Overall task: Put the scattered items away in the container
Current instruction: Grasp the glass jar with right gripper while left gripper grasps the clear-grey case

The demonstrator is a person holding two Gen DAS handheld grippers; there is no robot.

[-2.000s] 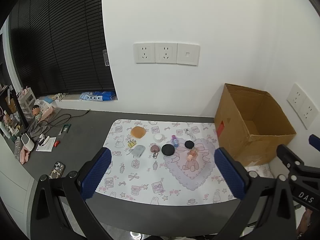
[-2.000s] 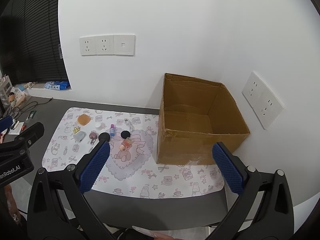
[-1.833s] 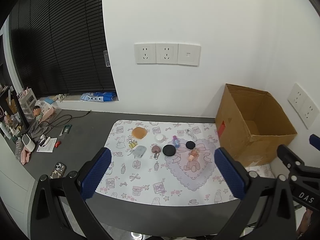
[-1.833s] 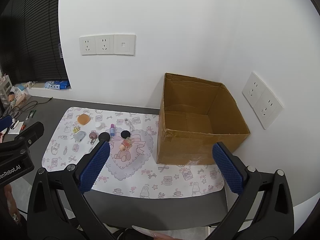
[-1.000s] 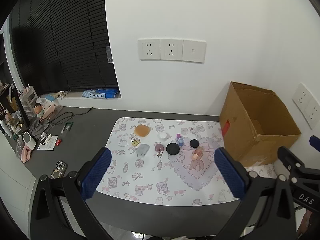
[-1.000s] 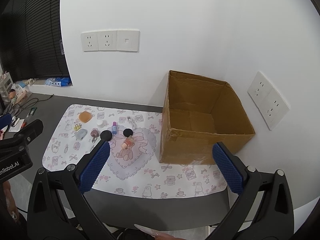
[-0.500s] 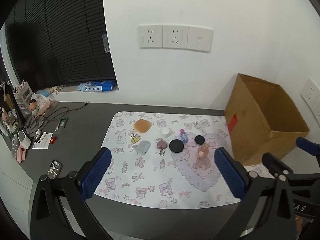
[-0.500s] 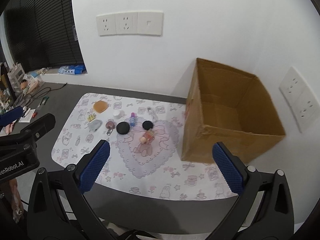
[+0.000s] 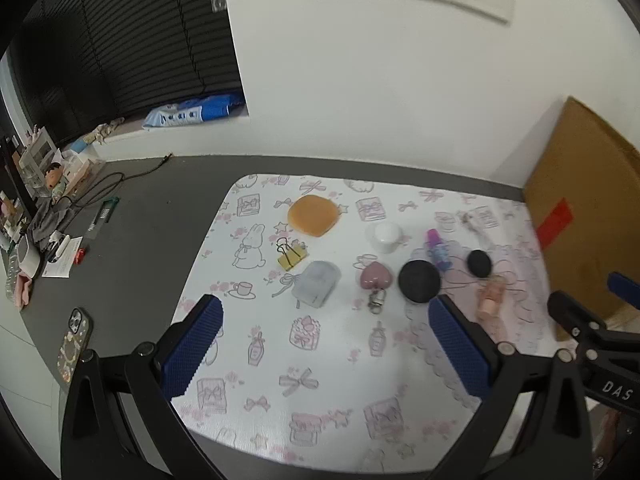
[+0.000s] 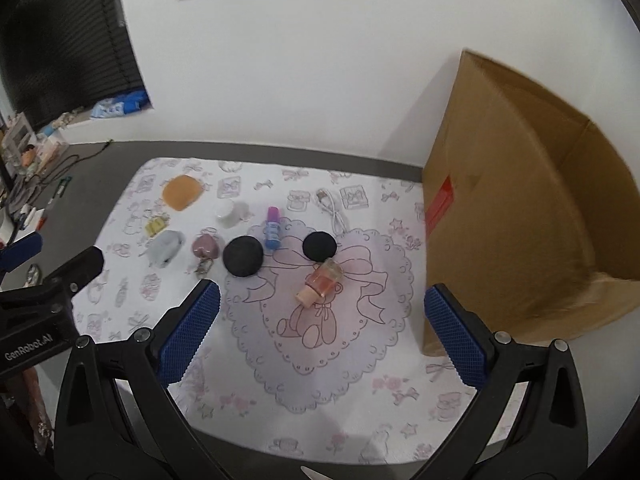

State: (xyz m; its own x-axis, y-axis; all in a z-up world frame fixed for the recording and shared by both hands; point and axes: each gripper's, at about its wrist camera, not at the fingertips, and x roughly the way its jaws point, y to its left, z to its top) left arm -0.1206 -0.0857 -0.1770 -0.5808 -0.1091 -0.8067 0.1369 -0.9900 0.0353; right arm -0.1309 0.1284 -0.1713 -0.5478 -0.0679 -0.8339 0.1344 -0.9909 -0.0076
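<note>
Right wrist view, cardboard box (image 10: 520, 208) interior hidden, both tools (image 9: 324, 340) (image 10: 320, 332) wide, holding nothing

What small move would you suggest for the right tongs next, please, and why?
Probably lower the right tongs onto the pink bottle. They are open and empty, the bottle lies on its side just ahead between the fingers, and it is the item nearest the box, so the carry would be short.

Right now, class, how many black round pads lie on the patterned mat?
2. The larger black pad lies right of the heart keychain; the smaller black pad lies just beyond the pink bottle. Neither gripper blocks the mat.
</note>
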